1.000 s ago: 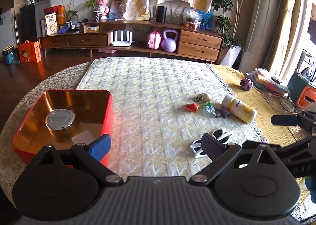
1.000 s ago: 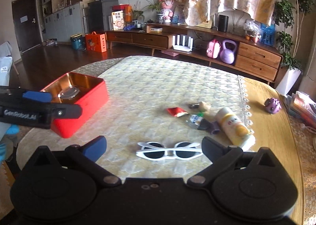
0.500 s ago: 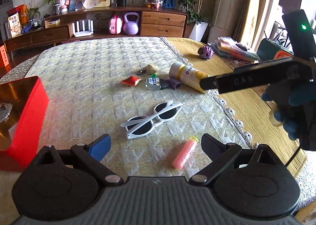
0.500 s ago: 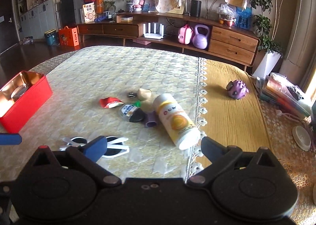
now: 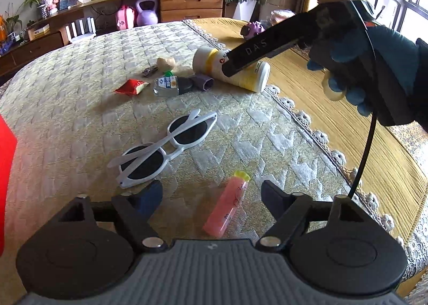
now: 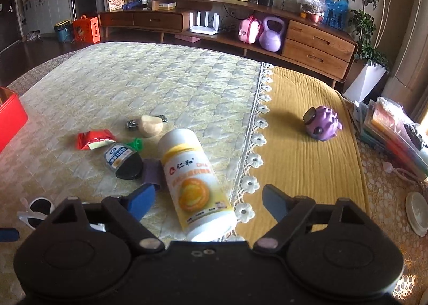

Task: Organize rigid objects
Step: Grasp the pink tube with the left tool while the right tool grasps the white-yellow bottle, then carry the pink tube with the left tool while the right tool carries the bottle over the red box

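My left gripper [image 5: 211, 195] is open over a pink tube with a yellow cap [image 5: 227, 207] that lies between its fingers on the quilted cloth. White sunglasses [image 5: 163, 147] lie just beyond it. My right gripper [image 6: 206, 199] is open and low over a white and yellow bottle [image 6: 194, 182] lying on its side, whose near end sits between the fingers. The bottle also shows in the left wrist view [image 5: 240, 69], partly behind the right gripper's body. A small clear bottle with a black cap [image 6: 123, 160], a red packet [image 6: 93, 139] and a beige piece [image 6: 151, 125] lie beside it.
The red tin box [image 6: 10, 117] stands at the table's left edge. A purple toy [image 6: 322, 124] sits on the yellow cloth to the right. Stacked folders [image 6: 393, 131] and a white disc [image 6: 417, 212] lie at the far right. A wooden sideboard [image 6: 307, 37] stands behind.
Both grippers have swung right and come down, away from the red box. The left now sits over the pink tube, the right over the white and yellow bottle. Both stay open.
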`<action>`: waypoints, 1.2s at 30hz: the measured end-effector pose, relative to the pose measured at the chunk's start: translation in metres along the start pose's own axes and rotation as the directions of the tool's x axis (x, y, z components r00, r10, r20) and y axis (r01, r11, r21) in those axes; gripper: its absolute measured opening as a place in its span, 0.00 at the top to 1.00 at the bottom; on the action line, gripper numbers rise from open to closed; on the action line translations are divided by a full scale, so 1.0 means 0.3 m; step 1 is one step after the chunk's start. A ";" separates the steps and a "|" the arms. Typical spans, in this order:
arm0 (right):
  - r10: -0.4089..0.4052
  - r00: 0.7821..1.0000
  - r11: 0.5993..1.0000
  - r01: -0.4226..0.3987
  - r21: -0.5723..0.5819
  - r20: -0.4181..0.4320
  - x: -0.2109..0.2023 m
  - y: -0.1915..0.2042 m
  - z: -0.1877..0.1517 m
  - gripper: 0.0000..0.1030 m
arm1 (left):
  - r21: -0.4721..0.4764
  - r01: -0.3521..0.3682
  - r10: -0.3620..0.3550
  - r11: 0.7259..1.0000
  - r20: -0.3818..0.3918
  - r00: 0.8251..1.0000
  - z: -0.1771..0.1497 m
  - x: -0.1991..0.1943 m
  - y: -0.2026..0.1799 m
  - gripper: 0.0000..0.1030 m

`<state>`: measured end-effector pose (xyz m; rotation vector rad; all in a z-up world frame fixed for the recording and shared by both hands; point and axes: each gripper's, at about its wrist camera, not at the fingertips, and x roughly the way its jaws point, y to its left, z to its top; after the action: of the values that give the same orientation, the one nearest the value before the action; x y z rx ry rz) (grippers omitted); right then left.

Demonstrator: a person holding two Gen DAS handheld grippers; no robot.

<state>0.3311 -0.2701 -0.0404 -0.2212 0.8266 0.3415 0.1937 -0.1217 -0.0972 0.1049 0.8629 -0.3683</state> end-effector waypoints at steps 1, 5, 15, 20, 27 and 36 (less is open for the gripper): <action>0.004 1.000 1.000 -0.004 -0.004 -0.004 0.009 -0.002 0.001 0.20 | 0.005 0.011 -0.011 1.000 -0.005 1.000 -0.002 0.007 -0.003 0.31; 0.025 0.999 1.000 -0.026 -0.010 -0.020 0.039 -0.016 0.008 0.30 | 0.065 0.011 -0.012 0.998 0.013 1.000 -0.009 0.010 -0.030 0.41; 0.060 0.998 0.998 -0.060 -0.001 -0.027 0.046 0.002 -0.006 0.50 | 0.114 0.040 -0.044 0.993 0.029 0.999 -0.018 0.000 -0.057 0.85; 0.031 0.999 0.998 -0.030 0.059 -0.013 0.017 0.001 -0.016 0.55 | 0.104 0.026 -0.029 0.994 0.029 0.999 -0.019 -0.007 -0.051 0.85; 0.001 1.000 0.992 -0.003 0.123 0.013 -0.064 0.006 -0.030 0.56 | 0.043 0.028 -0.029 0.999 0.031 0.999 -0.010 -0.046 -0.017 0.85; 0.002 0.999 0.992 -0.007 0.124 0.037 -0.179 0.081 -0.050 0.57 | -0.038 -0.002 0.004 0.999 0.038 0.999 -0.004 -0.118 0.051 0.85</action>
<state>0.2780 -0.2638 -0.0115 -0.0967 0.8093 0.2964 0.1773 -0.0974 -0.0721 0.0637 0.8313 -0.3500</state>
